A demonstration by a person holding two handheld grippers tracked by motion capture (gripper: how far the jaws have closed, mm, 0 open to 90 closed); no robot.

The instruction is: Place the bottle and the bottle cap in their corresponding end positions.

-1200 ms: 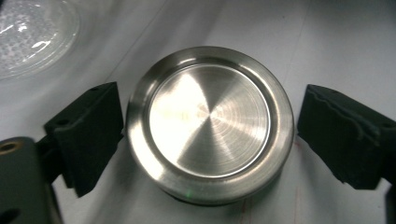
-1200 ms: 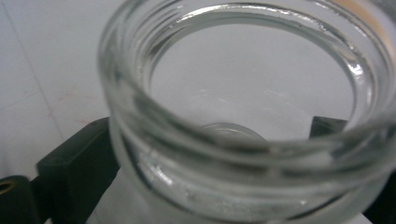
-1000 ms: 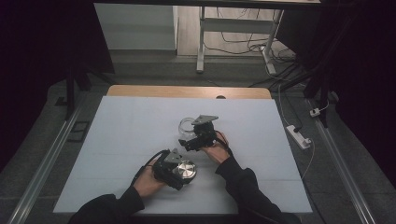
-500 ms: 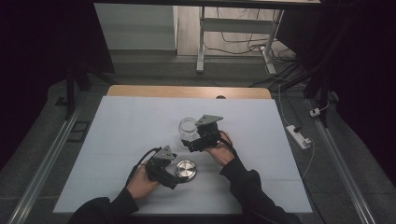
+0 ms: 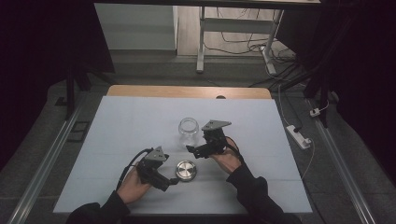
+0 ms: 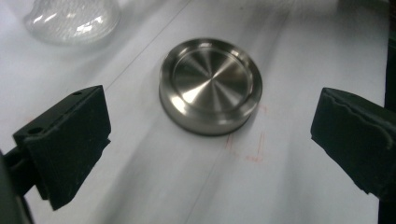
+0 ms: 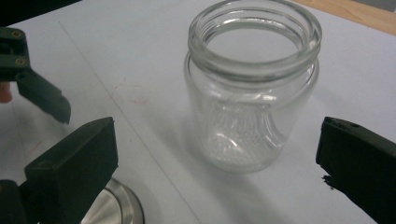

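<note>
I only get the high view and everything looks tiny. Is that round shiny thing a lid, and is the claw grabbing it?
Observer: It's a metal lid lying flat; the left gripper is open, jaws standing apart on either side, not touching it.
Operator: Is anything inside the jar?
Observer: No. The glass jar is empty, upright, mouth uncovered.
Operator: Is the other claw squeezing it?
Observer: No, the right gripper is open, jaws clear of the glass.

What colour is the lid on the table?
Silver brushed metal lid; clearest in the left gripper view.
</note>
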